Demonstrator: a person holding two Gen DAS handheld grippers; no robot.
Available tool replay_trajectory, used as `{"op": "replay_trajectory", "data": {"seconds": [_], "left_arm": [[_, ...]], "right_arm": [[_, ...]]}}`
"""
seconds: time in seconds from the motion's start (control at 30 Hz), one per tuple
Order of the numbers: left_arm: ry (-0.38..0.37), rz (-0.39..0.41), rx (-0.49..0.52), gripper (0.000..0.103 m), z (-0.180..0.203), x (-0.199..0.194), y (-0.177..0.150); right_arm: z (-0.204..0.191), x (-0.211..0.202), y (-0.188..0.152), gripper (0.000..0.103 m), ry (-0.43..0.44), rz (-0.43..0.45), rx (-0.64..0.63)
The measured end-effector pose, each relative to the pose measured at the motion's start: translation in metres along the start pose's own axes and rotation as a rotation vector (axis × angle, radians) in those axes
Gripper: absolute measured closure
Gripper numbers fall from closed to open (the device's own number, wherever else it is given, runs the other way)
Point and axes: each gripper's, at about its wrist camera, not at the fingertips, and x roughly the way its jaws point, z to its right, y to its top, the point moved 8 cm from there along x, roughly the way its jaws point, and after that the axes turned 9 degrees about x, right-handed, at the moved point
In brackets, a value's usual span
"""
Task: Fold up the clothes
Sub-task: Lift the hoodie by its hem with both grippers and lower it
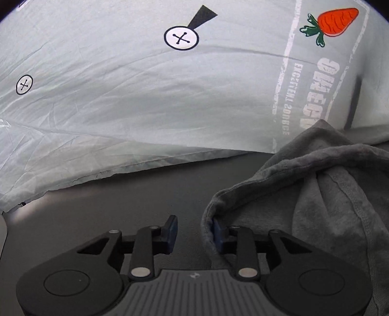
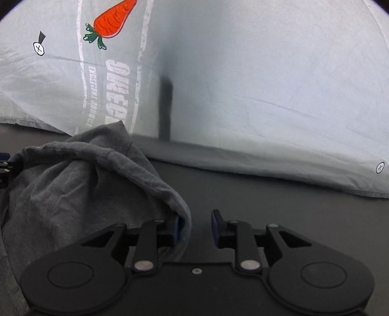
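Note:
A grey garment [image 1: 323,194] lies bunched on a dark surface [image 1: 121,206]; it also shows in the right wrist view [image 2: 80,184]. My left gripper [image 1: 194,231] is open, and the garment's rolled edge drapes over its right fingertip [image 1: 217,231]. My right gripper [image 2: 195,227] is open, and the garment's edge covers its left fingertip [image 2: 176,227]. Neither gripper is closed on the cloth. The left gripper's tips show at the left edge of the right wrist view [image 2: 4,165].
A pale blue sheet [image 1: 145,97] with a carrot print [image 1: 335,21], button marks and lettering rises behind the dark surface; it also fills the back of the right wrist view [image 2: 267,97]. A dark vertical strip [image 2: 165,109] shows against the sheet.

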Motion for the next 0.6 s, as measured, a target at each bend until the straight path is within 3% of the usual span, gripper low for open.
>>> {"op": "replay_trajectory", "data": {"seconds": [0.03, 0.07, 0.1, 0.17, 0.3, 0.43, 0.6], "left_arm": [[-0.024, 0.013, -0.023, 0.051, -0.004, -0.007, 0.000], [-0.056, 0.030, -0.051, 0.030, -0.009, -0.016, 0.000], [-0.084, 0.054, -0.085, 0.015, -0.015, -0.028, 0.000], [-0.122, 0.108, -0.160, 0.013, -0.029, -0.054, -0.003], [-0.110, 0.119, -0.242, 0.011, -0.048, -0.116, -0.033], [-0.149, 0.090, -0.294, 0.008, -0.043, -0.185, -0.089], [-0.187, 0.035, -0.248, 0.008, -0.016, -0.256, -0.182]], "right_arm": [[0.006, -0.009, 0.003, 0.049, 0.006, 0.020, 0.032], [0.011, -0.019, 0.006, 0.037, 0.013, 0.040, 0.065], [0.017, -0.029, 0.009, 0.032, 0.021, 0.058, 0.096], [0.029, -0.055, 0.011, 0.024, 0.048, 0.077, 0.144], [0.050, -0.126, -0.007, 0.023, 0.029, 0.114, 0.186], [0.058, -0.198, -0.060, 0.019, 0.031, 0.096, 0.227], [0.056, -0.265, -0.160, 0.021, 0.031, 0.026, 0.227]]}}
